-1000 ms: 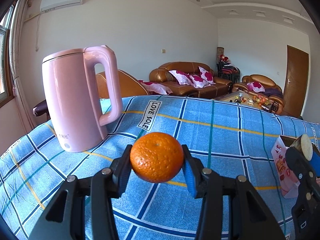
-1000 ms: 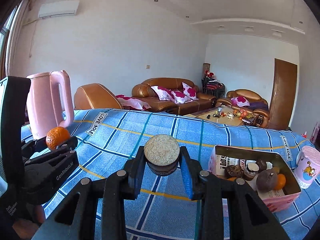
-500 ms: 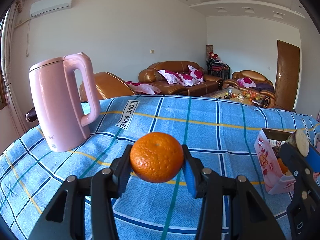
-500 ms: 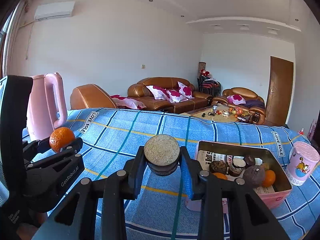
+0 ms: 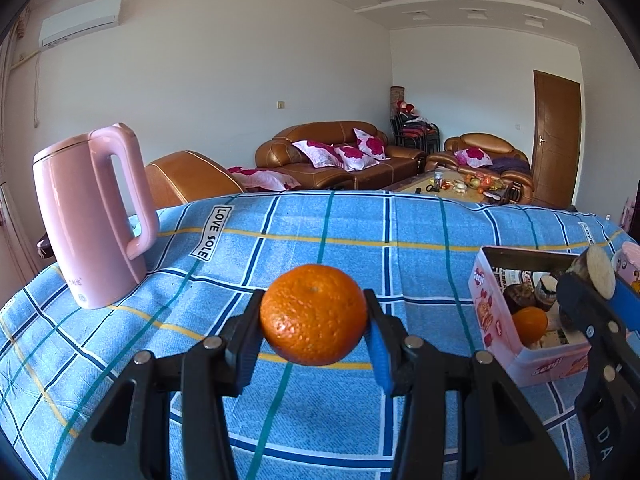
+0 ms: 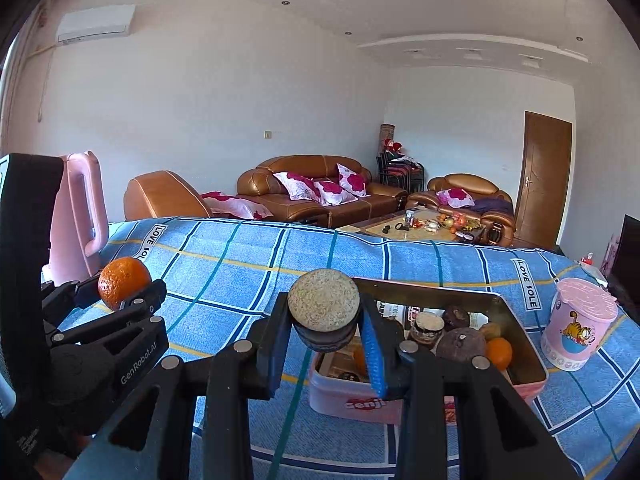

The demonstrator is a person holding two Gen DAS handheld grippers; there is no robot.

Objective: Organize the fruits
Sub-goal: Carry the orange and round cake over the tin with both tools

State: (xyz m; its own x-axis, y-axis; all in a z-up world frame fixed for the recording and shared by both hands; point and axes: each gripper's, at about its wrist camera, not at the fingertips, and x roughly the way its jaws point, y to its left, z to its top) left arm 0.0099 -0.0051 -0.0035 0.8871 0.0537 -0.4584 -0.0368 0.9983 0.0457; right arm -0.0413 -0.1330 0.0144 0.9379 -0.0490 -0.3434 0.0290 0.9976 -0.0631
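My left gripper (image 5: 314,322) is shut on an orange mandarin (image 5: 313,314), held above the blue checked tablecloth; it also shows at the left of the right wrist view (image 6: 124,286). My right gripper (image 6: 324,330) is shut on a dark fruit with a pale cut face (image 6: 324,308), just left of the pink box (image 6: 400,396). The box holds several dark fruits (image 6: 460,344) and an orange (image 6: 498,352). In the left wrist view the box (image 5: 500,344) lies at the right, with the right gripper (image 5: 592,284) over it.
A pink kettle (image 5: 88,216) stands at the table's far left. A pink cartoon cup (image 6: 576,324) stands right of the box. The blue checked tablecloth (image 5: 360,224) covers the table. Sofas and a coffee table lie beyond.
Both grippers have moved right toward the pink box, each still holding its fruit. The kettle has slid left in view and the box has come closer.
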